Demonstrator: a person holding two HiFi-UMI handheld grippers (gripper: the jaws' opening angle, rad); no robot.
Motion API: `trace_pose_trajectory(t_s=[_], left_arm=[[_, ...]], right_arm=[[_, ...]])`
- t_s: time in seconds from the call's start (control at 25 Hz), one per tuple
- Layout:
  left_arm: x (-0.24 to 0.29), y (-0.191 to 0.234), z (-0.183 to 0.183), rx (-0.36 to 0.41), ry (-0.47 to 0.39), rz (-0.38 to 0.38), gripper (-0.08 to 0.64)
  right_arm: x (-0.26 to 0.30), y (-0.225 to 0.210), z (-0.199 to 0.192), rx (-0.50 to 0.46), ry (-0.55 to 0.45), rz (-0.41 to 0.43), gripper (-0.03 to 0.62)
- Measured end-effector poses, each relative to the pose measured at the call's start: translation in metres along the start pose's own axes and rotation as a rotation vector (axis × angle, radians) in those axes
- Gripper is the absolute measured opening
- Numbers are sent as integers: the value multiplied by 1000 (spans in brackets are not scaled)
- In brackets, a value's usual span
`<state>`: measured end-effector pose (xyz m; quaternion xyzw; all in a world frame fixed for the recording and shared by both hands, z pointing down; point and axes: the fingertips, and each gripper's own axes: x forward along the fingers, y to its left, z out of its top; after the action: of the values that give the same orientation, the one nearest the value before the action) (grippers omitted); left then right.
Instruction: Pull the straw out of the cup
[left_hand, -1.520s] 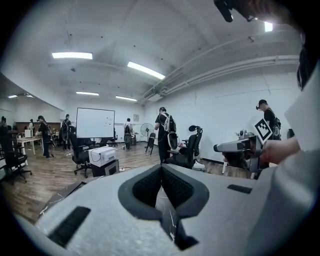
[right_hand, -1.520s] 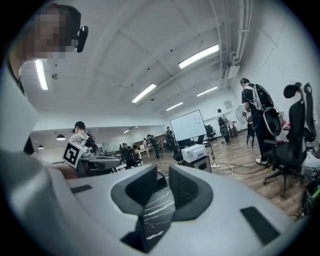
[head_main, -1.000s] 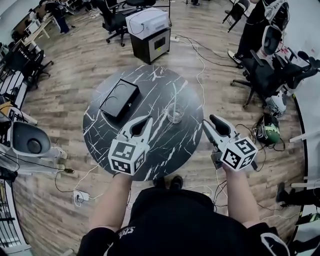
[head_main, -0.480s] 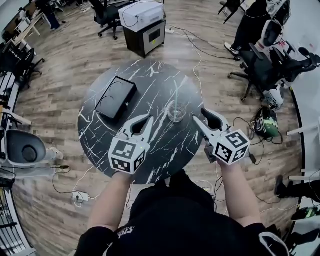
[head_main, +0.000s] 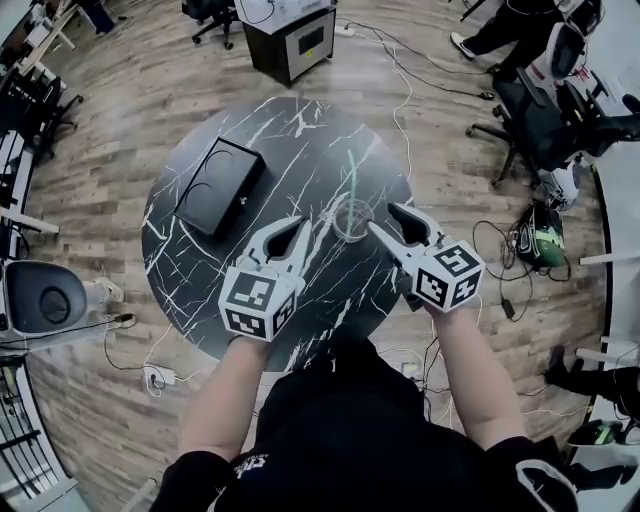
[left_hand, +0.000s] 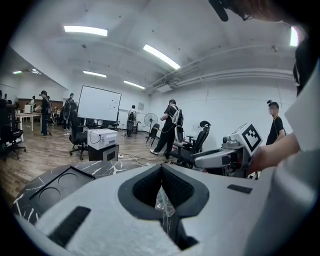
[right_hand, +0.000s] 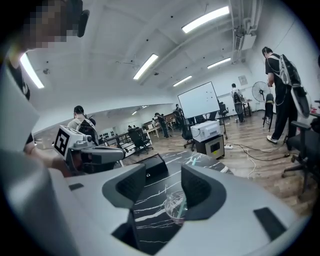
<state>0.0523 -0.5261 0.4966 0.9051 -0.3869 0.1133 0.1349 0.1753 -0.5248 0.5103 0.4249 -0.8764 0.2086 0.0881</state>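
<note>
Both my grippers have closed in across the round black marble table (head_main: 190, 290) over the last second. The clear plastic cup (head_main: 351, 220), which stood well ahead of them, now sits between their tips at frame centre. My right gripper (head_main: 388, 221) has just been opening its jaws. They stand spread with nothing between them, and the cup lies just ahead, toward the right-hand jaw. My left gripper (head_main: 297, 225) has its tips pressed together, empty, near the cup's left side. The pale green straw (head_main: 351, 180) still stands in the cup, leaning toward the top of the frame, so I judge this the approach, with the pull not yet begun. The cup stands near the table's right rim. The tabletop around it is bare, and the black box (head_main: 218, 186) lies well apart at upper left. Nothing hangs over the straw.
</note>
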Motion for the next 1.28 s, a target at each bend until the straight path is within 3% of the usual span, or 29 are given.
trace_pose_trajectory(t_s=[0.48,0.84,1.08,1.28], left_arm=[[34,14,-39,-72,69,18,11],[34,33,-55,-110,86,51,11],[30,38,-58,-124,93,62,11],[24,44,-60,-134,93,75,11]], right_arm=[[68,-29,-50,9,153,58,258],[104,-47,-77,9,239,29,255],[118,-52,-94,-7,313,41,209],[121,-59,-98,-62,331,-4,140]])
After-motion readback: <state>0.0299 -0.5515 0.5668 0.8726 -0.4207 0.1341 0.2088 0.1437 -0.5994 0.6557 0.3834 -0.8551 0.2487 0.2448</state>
